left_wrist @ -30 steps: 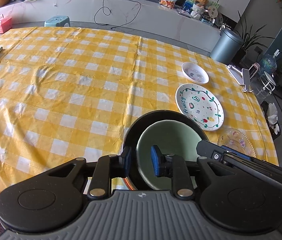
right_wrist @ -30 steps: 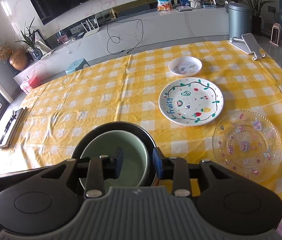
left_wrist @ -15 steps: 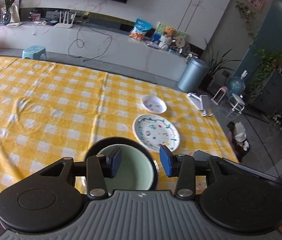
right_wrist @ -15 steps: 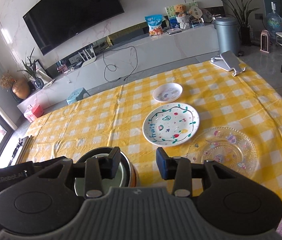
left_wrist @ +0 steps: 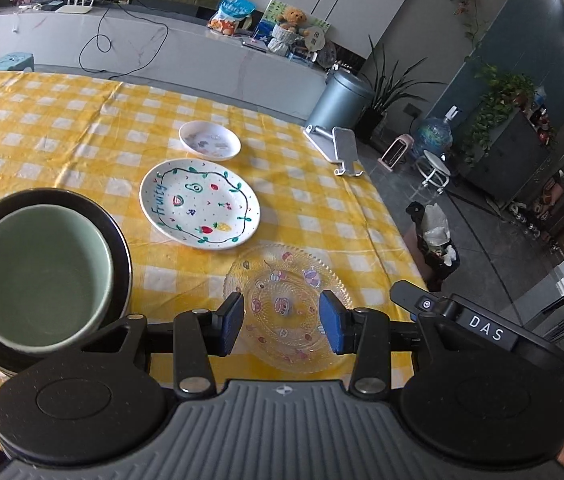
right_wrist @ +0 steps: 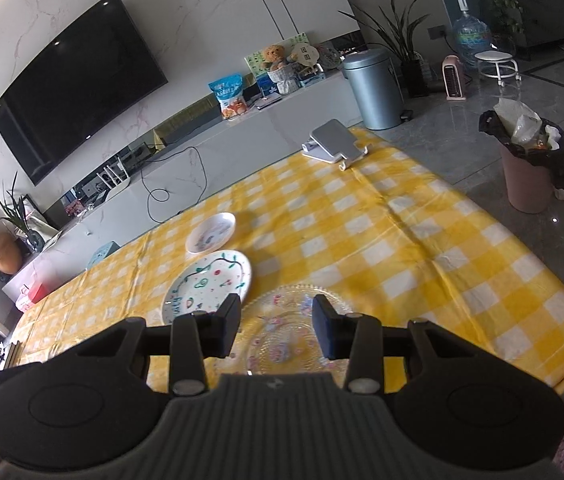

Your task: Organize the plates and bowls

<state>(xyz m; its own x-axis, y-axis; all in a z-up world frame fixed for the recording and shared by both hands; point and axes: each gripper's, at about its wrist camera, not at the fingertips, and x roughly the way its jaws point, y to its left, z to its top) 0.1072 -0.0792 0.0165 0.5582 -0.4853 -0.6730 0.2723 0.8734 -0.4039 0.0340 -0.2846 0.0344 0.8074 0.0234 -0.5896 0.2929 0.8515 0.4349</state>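
Observation:
A pale green bowl [left_wrist: 42, 276] sits nested in a black bowl [left_wrist: 116, 232] at the left of the left wrist view. To their right lie a white plate painted with fruit [left_wrist: 200, 204] [right_wrist: 210, 284], a small white dish [left_wrist: 210, 140] [right_wrist: 211, 233] and a clear glass plate [left_wrist: 282, 276] [right_wrist: 294, 300]. My left gripper [left_wrist: 282, 320] hovers open above the glass plate's near half, nothing between its blue pads. My right gripper [right_wrist: 276, 326] is open over the same plate, also holding nothing. Its black body [left_wrist: 462, 320] shows at the right of the left wrist view.
The yellow checked tablecloth [right_wrist: 422, 248] ends close to the right of the glass plate. A grey phone stand [left_wrist: 338, 148] [right_wrist: 334, 144] stands at the far right corner. On the floor beyond are a pink waste bin [right_wrist: 530, 176] and a grey bin [right_wrist: 374, 88].
Both grippers swung right, from over the nested bowls to over the glass plate. The left jaws widened off the green bowl's rim, and that bowl stays in the black one.

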